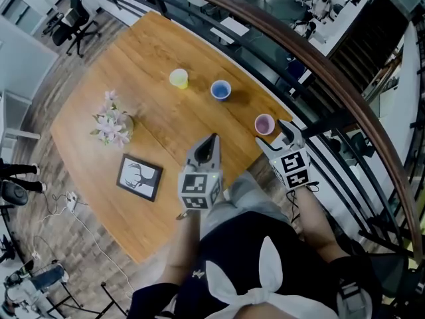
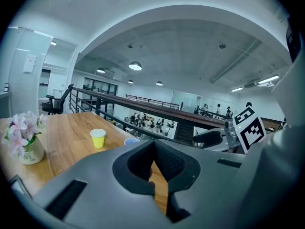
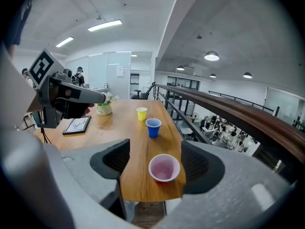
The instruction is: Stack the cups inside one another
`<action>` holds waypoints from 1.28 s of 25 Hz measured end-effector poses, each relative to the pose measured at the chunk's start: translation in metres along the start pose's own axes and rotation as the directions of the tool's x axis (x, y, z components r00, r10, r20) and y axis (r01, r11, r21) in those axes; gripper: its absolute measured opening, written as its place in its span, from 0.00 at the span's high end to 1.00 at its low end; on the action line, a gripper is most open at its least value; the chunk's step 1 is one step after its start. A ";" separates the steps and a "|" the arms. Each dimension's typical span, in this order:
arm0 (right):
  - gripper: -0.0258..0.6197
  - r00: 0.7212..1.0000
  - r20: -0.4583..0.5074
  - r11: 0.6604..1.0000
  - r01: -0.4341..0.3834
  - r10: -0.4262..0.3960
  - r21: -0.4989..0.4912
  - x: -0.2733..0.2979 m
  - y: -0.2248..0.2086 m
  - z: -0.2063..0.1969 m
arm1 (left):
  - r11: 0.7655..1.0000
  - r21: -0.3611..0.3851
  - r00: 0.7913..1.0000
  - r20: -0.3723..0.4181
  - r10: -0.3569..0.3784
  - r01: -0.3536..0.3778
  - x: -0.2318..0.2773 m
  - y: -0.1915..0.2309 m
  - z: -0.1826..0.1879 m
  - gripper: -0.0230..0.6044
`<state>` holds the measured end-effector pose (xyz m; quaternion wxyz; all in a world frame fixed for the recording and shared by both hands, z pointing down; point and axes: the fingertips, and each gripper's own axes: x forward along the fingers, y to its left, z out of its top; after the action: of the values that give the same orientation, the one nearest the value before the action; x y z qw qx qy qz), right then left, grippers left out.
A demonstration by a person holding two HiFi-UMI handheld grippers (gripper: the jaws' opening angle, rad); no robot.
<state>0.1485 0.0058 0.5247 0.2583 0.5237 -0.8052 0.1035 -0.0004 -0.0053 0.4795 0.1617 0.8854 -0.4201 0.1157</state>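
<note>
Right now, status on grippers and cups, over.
Left gripper shut, empty. Right gripper open, pink cup just ahead, not gripped. Yellow cup, blue cup apart on table, none stacked. Nothing blocking.

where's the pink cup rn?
In the head view the pink cup stands upright near the right corner of the table, just ahead of the open right gripper; the blue cup is its nearest neighbour.

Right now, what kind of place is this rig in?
Probably a mezzanine or upper-level walkway in an open-plan office. A wooden table sits against a railing, desks show on a floor below it, and an office chair stands past the table's far end.
</note>
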 end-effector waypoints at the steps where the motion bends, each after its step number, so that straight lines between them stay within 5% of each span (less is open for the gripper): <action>1: 0.44 1.000 -0.006 1.000 0.000 0.000 0.000 0.003 -0.001 -0.001 | 1.000 0.000 1.000 -0.005 -0.007 0.007 0.003 0.001 0.000 0.95; 32: 0.38 0.977 -0.205 0.997 -0.053 0.062 0.048 0.060 -0.022 -0.061 | 0.995 -0.054 0.985 -0.150 -0.089 0.082 0.055 0.014 -0.025 0.95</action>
<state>0.1682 -0.0243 0.6058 0.3263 0.4919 -0.7865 0.1815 0.0213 -0.0426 0.5243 0.2191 0.8871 -0.3709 0.1658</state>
